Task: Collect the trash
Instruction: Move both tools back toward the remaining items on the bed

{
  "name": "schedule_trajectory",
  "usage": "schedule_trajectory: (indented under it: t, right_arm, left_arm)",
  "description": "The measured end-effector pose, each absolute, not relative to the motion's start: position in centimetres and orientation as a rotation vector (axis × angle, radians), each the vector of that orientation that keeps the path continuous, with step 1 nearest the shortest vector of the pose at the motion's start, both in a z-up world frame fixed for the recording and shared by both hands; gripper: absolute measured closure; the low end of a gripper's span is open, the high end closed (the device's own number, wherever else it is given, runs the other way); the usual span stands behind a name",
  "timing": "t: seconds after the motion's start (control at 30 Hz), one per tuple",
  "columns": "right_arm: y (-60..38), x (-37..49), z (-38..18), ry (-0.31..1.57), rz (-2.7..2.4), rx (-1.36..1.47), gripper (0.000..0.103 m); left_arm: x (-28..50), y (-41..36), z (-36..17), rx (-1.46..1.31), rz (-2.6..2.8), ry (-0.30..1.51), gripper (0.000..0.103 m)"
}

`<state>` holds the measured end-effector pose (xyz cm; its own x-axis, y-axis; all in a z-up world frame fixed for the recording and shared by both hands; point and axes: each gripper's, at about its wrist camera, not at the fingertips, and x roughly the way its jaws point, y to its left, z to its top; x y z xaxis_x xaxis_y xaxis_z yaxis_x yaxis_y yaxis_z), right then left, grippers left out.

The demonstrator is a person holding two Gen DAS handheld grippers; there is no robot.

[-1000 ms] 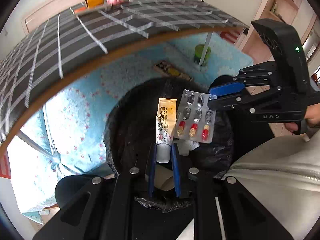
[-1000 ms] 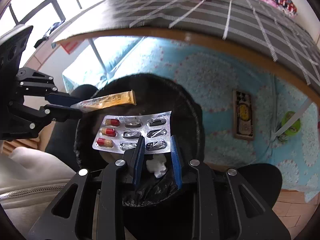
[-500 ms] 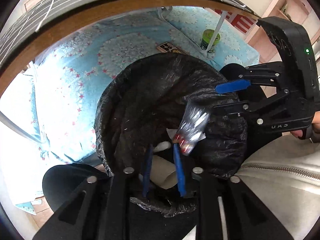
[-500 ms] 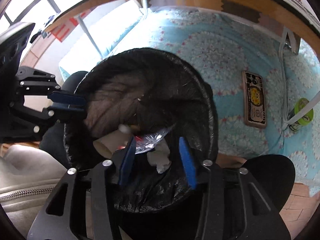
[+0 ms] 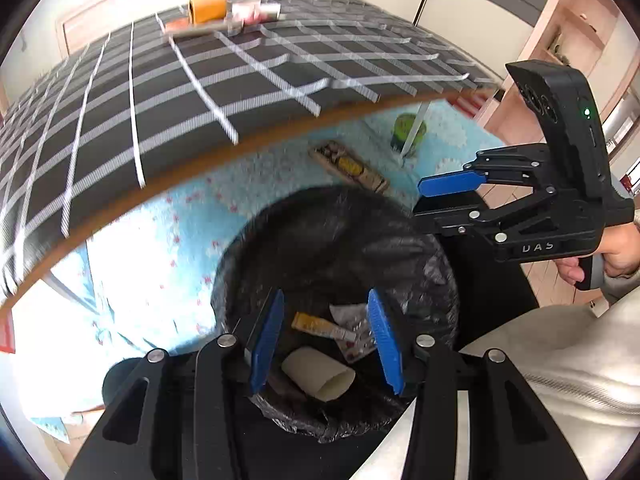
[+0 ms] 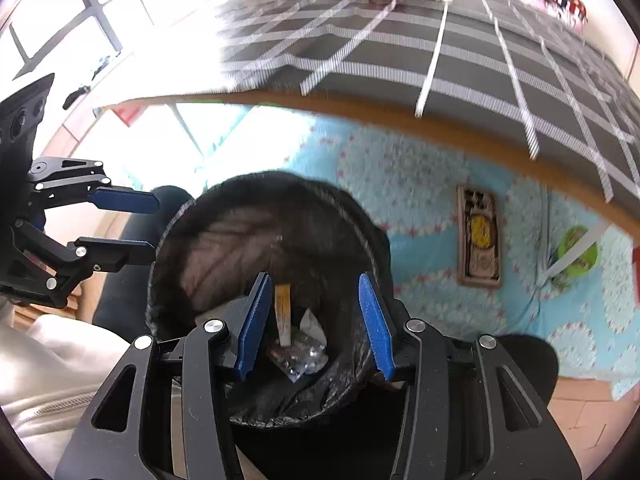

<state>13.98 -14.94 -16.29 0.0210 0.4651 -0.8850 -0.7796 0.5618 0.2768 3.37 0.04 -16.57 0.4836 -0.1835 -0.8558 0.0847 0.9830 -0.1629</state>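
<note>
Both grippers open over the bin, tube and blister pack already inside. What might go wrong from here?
1. The right gripper and left gripper hang close above the black bag liner; either might snag it when pulling away.
2. More items sit at the table's far edge, a long reach.
3. A flat package and green can on the floor could be missed.

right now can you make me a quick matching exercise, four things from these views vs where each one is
Things:
1. ointment tube
2. orange tape roll
3. green cup
4. cardboard roll

Places:
A. on the checked tablecloth, far end
B. in the black bin bag, lying beside the blister pack
C. on the blue floor mat, by a table leg
D. in the black bin bag, nearest the left gripper

Pairs: 1-B, 2-A, 3-C, 4-D
</note>
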Motion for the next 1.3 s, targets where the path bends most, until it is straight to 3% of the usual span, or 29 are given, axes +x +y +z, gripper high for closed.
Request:
schedule_trajectory:
  t: [0.6,1.3]
  right_arm:
    - [-14.3,17.1,-9.8,1.009,1.036,-0.323,0.058]
    - [-9.8,25.7,-7.8,0.909,1.017,-0.286,0.058]
  left_arm:
    - [6.9,2.1,-8.9,0.046,-0.119,0.887,0.06]
    - [16.7,11.0,-6.5,-0.017,-0.07,0.841,0.06]
